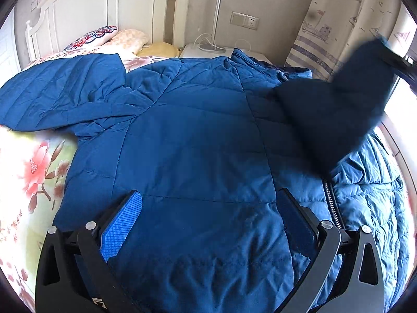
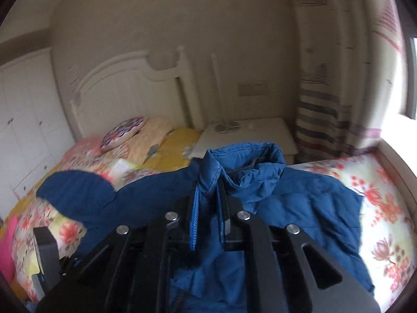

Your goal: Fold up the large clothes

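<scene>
A blue quilted jacket (image 1: 195, 130) lies spread over the bed, one sleeve (image 1: 60, 91) stretched out to the left and its zipper (image 1: 332, 203) showing on the right. My left gripper (image 1: 208, 208) hovers over the lower part of the jacket, its jaws wide apart and the blue pads (image 1: 122, 227) pressing on nothing. My right gripper (image 2: 208, 203) is shut on a fold of the jacket (image 2: 299, 208) just below the collar (image 2: 250, 161). In the left wrist view that gripper (image 1: 401, 65) is a blur at the upper right, holding up a dark flap (image 1: 338, 109).
The floral bedsheet (image 1: 34, 169) shows around the jacket. Pillows (image 1: 101, 34) lie against the white headboard (image 1: 104, 5). A white nightstand (image 1: 208, 50) with a lamp (image 1: 217, 13) stands beside the bed, with a patterned curtain (image 1: 325, 26) and a bright window to the right. White wardrobe doors (image 2: 23, 130) stand on the far left.
</scene>
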A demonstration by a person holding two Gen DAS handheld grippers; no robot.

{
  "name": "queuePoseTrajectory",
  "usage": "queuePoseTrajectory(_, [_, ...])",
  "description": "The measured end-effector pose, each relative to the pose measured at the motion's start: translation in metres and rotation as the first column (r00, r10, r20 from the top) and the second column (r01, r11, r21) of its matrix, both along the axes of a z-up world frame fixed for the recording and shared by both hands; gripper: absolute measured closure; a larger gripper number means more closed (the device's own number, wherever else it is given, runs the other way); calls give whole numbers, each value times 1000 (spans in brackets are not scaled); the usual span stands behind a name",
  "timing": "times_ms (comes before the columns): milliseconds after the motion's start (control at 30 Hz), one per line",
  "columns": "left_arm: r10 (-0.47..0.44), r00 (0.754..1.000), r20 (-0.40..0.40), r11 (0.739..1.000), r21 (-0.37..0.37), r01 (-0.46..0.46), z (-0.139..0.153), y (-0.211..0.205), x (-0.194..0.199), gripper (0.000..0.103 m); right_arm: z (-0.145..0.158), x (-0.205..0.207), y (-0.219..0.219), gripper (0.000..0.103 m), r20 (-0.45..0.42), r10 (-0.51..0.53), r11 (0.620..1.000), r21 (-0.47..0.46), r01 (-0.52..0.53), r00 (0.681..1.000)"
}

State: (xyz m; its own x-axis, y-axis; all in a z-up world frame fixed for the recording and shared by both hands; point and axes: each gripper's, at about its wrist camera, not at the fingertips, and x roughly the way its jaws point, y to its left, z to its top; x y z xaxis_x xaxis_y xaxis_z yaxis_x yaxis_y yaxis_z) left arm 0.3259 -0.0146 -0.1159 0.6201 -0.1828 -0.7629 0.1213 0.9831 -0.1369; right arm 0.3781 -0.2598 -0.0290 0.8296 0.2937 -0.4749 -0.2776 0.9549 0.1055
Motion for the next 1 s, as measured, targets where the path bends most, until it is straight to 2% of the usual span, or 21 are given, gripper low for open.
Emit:
queuePoseTrajectory(67, [0, 1000, 4, 1000, -11, 0, 0, 1, -1, 4, -12, 9, 40, 90, -73, 112, 993, -37, -115, 991])
queuePoseTrajectory(100, [0, 1000, 5, 1000, -18, 0, 0, 3, -1, 4, -20, 17, 54, 85, -122, 182, 983, -9, -185, 976])
queuePoseTrajectory(167, [0, 1000, 6, 999, -33, 0, 1, 5, -1, 4, -26, 24, 65, 66, -179, 274, 962, 67, -267, 945])
queuePoseTrajectory(200, [0, 1000, 6, 999, -42, 0, 1, 6, -2, 4, -27, 24, 64, 48, -191, 290, 956, 97, -276, 938])
queuePoseTrajectory(233, [0, 1000, 7, 999, -49, 0, 0, 7, -2, 5, -27, 23, 57, 39, -191, 290, 955, 116, -272, 938])
queuePoseTrajectory(300, [0, 1000, 6, 998, -58, 0, 0, 8, -1, 5, -17, 9, 35, 38, -168, 271, 958, 149, -247, 948])
queuePoseTrajectory(400, [-1, 1000, 5, 998, -58, 1, 0, 7, 0, 4, 0, -30, -13, 38, -71, 182, 974, 154, -169, 981])
queuePoseTrajectory(467, [-1, 1000, 4, 998, -59, 2, 0, 7, 1, 4, -5, -40, -44, 36, -63, 29, 999, 32, -27, 998])
queuePoseTrajectory(500, [-2, 1000, 2, 998, -59, 2, -1, 7, 2, 4, -13, -40, -57, 35, -86, -87, 994, -71, 81, 992])
queuePoseTrajectory(533, [-1, 1000, 1, 998, -59, 1, -1, 6, 2, 4, -25, -39, -69, 35, -113, -196, 970, -165, 176, 974])
queuePoseTrajectory(600, [-2, 1000, 3, 998, -57, 2, -1, 5, 2, 4, -52, -34, -95, 35, -184, -325, 922, -281, 268, 927])
queuePoseTrajectory(633, [-5, 1000, 3, 998, -62, 5, 0, 5, 1, 4, -65, -34, -103, 35, -209, -355, 909, -306, 284, 911])
queuePoseTrajectory(667, [-9, 1000, 4, 997, -72, 9, 1, 5, 1, 4, -81, -35, -114, 35, -233, -370, 903, -316, 289, 900])
queuePoseTrajectory(700, [-13, 1000, 1, 996, -91, 13, 1, 6, 1, 4, -90, -38, -123, 32, -234, -356, 915, -283, 287, 905])
queuePoseTrajectory(767, [-29, 999, -19, 987, -156, 26, 3, 12, 4, 4, -88, -42, -132, 32, -241, -348, 927, -233, 294, 906])
queuePoseTrajectory(833, [-52, 997, -53, 962, -269, 36, 4, 23, 10, 5, -91, -44, -133, 31, -240, -345, 929, -226, 293, 907])
queuePoseTrajectory(867, [-54, 995, -82, 936, -352, 22, 5, 30, 16, 5, -90, -47, -134, 31, -237, -343, 930, -221, 293, 909])
queuePoseTrajectory(900, [-52, 993, -103, 915, -404, 6, 5, 33, 21, 5, -88, -50, -136, 31, -235, -340, 932, -214, 293, 911])
queuePoseTrajectory(967, [-27, 990, -141, 882, -469, -43, 6, 39, 37, 5, -90, -50, -136, 31, -236, -335, 936, -199, 291, 912])
queuePoseTrajectory(1000, [-6, 988, -156, 882, -467, -68, 5, 38, 45, 5, -91, -50, -136, 31, -237, -333, 937, -194, 291, 913])
